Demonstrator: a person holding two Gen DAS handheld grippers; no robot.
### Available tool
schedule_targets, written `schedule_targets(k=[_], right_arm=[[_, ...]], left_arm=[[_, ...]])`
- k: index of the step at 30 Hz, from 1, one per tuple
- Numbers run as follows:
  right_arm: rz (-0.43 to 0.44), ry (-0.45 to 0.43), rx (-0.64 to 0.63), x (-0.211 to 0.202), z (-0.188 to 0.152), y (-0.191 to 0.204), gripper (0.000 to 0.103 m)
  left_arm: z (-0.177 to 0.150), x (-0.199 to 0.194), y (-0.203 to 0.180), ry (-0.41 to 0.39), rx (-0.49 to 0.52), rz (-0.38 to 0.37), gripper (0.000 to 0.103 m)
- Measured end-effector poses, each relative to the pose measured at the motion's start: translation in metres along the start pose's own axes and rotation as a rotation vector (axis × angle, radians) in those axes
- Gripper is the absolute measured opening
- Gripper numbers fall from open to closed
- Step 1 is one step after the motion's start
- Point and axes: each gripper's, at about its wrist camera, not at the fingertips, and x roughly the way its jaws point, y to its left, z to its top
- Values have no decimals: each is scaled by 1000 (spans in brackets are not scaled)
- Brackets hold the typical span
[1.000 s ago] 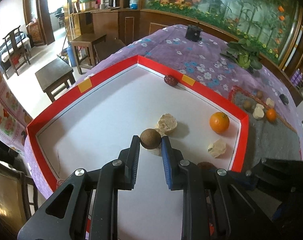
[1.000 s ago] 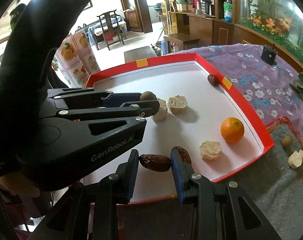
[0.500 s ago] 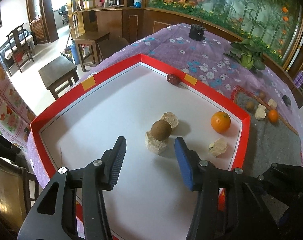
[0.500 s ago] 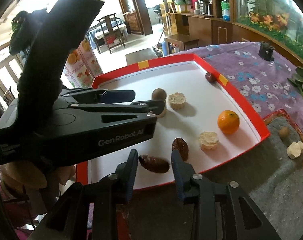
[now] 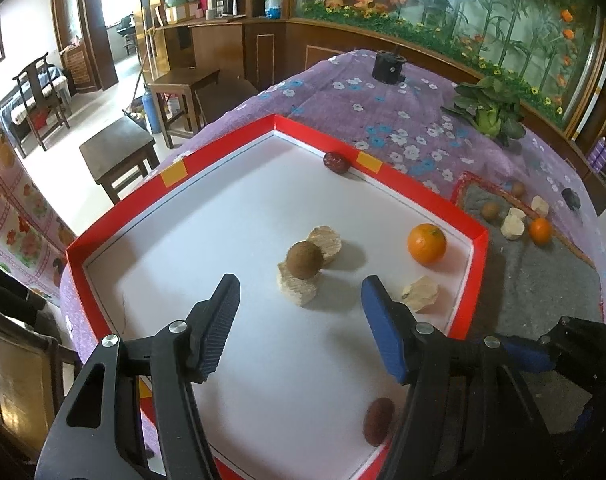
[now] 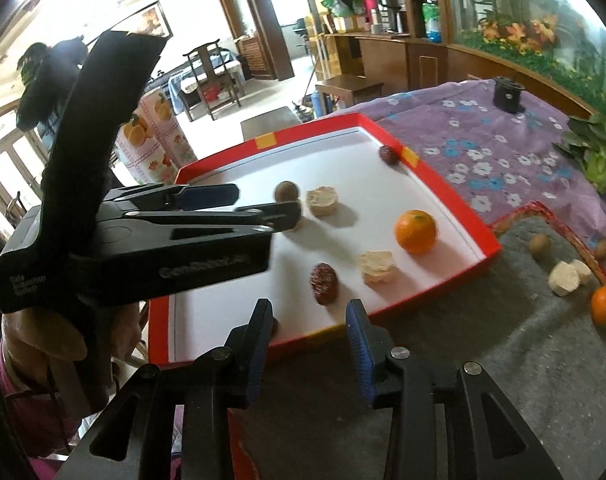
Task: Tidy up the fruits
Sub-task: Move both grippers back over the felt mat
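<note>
Both your grippers have let go and backed off: your left gripper (image 5: 299, 308) hangs spread above the white tray (image 5: 239, 216), the brown round fruit (image 5: 305, 254) resting on a pale chunk (image 5: 297, 288), and your right gripper (image 6: 309, 340) gapes empty near the date (image 6: 323, 278). Beyond lie the purple flowered worktop (image 5: 403, 120), grey mat (image 6: 503, 340) and a wood-panelled room.

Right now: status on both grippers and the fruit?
Left gripper open, empty. Right gripper open, empty. Brown ball fruit sits on a pale chunk in the red tray. Nothing in the way.
</note>
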Motion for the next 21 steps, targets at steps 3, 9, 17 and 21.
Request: schedule_targets(k=[3,9,17,21], right_arm=[[-14,-13,26,-9,-4,-11,37],[-43,-44,67,-28,-15,-31,37],[-124,-65,115,-53,-32,-60,38],[-161,-72,148,-64,-41,-78,38]], left_arm=[[1,-4,-7,-8,13,1,64],[2,-11,-30,-24,45,-15,64],[4,-9,-79,-18,112,-70,64],[7,-6,-103,-15,144,-93,64]])
